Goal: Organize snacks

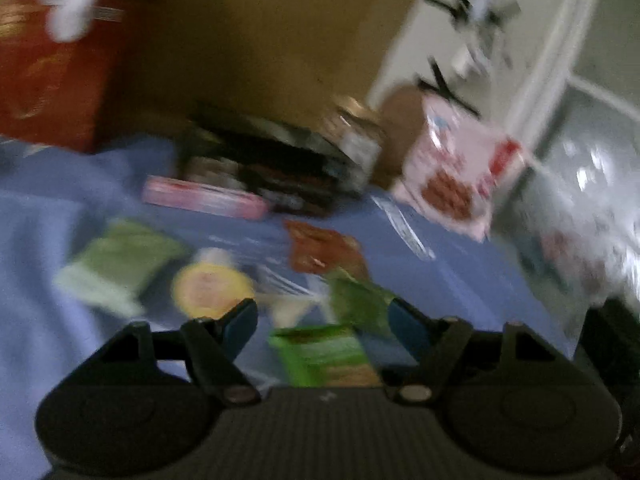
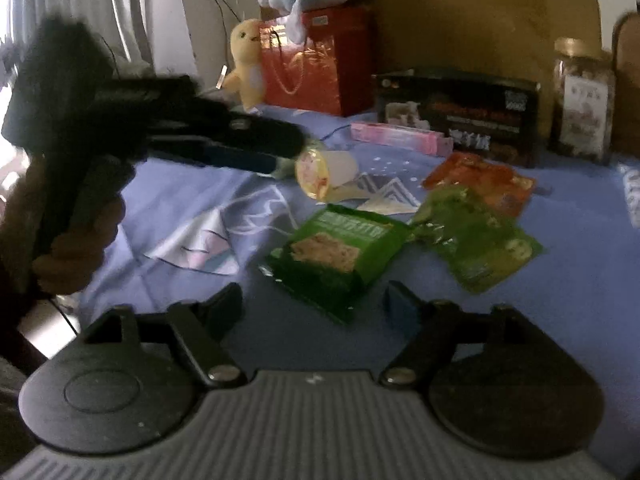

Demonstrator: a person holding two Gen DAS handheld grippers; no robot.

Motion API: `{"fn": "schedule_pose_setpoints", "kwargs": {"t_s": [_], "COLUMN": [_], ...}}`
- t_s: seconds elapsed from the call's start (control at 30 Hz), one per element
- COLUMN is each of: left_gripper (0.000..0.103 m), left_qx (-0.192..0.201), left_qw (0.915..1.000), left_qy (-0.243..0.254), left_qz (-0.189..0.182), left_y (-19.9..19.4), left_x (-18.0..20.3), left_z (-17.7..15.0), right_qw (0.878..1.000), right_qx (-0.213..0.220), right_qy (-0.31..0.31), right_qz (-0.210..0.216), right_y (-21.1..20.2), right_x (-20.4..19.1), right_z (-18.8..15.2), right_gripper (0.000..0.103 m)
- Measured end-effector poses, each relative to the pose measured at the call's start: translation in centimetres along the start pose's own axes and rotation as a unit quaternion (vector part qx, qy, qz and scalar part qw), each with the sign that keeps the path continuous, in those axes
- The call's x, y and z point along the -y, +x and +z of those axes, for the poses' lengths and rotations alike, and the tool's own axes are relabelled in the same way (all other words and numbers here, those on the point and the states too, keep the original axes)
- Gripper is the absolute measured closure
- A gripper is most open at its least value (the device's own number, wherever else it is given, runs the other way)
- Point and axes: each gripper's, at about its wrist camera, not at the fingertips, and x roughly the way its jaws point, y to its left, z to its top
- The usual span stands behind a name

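Snacks lie scattered on a blue bedsheet [image 2: 560,280]. A green cracker packet [image 2: 336,256] lies just beyond my right gripper [image 2: 314,304], which is open with nothing between its fingers. To its right lie a crumpled green pouch [image 2: 484,240] and an orange pouch [image 2: 480,180]. A yellow-lidded cup [image 2: 320,172] lies on its side. My left gripper [image 2: 286,152], held by a hand [image 2: 76,248], hovers beside that cup. In the blurred left wrist view the left gripper [image 1: 322,322] is open above the green cracker packet [image 1: 324,356] and touches nothing. A pale green packet [image 1: 120,264] lies at the left.
At the back stand a black box [image 2: 460,116], a pink box [image 2: 400,138], a gold-lidded jar [image 2: 582,100] and a red gift bag [image 2: 316,64] with plush toys [image 2: 248,60]. A white-and-red packet [image 1: 456,176] and clear plastic [image 1: 592,200] are at the right.
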Motion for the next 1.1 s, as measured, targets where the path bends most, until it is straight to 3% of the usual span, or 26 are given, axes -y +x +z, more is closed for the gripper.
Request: {"fn": "schedule_pose_setpoints", "kwargs": {"t_s": [0.03,0.13,0.3,0.37,0.63,0.67,0.77,0.83,0.9,1.1], "left_gripper": [0.029,0.029,0.028,0.028,0.030,0.038,0.052,0.053,0.053,0.053], "left_qx": [-0.015,-0.031,-0.039,-0.048,-0.059,-0.058,-0.057,-0.061,-0.054,-0.001], "left_qw": [0.9998,0.9995,0.9989,0.9976,0.9944,0.9942,0.9939,0.9916,0.9900,0.9968], "left_qy": [0.008,0.010,-0.023,-0.048,-0.088,-0.091,-0.094,-0.114,-0.126,-0.070], "left_qz": [0.007,-0.001,0.009,0.013,0.007,0.002,0.005,-0.007,-0.030,-0.039], "left_y": [0.9,1.7,1.0,1.1,2.5,2.7,2.9,2.5,1.8,1.0], "left_x": [0.7,1.7,0.3,-0.5,-1.9,-2.0,-2.1,-2.6,-2.7,-0.9], "left_z": [0.1,-0.4,-1.1,-1.1,-0.3,-0.3,-0.4,-0.2,0.4,5.7], "right_qw": [1.000,0.997,0.998,0.998,0.998,0.998,0.999,0.998,0.999,0.994], "right_qx": [0.001,0.013,0.036,0.034,0.001,-0.005,0.001,0.010,0.027,0.099], "right_qy": [-0.006,0.006,0.020,-0.002,-0.057,-0.056,-0.052,-0.050,-0.030,-0.028], "right_qz": [-0.021,-0.080,-0.054,-0.058,-0.032,-0.018,-0.008,-0.024,-0.017,-0.045], "right_y": [0.1,-0.3,-2.3,-2.2,1.2,1.9,2.7,2.4,1.3,-1.1], "right_x": [0.0,1.2,2.7,2.5,2.3,2.3,1.6,1.3,1.6,2.0], "right_z": [0.1,0.4,0.0,0.1,1.7,1.8,1.8,1.8,1.9,4.7], "right_gripper": [0.056,0.068,0.061,0.050,0.050,0.050,0.056,0.065,0.067,0.068]}}
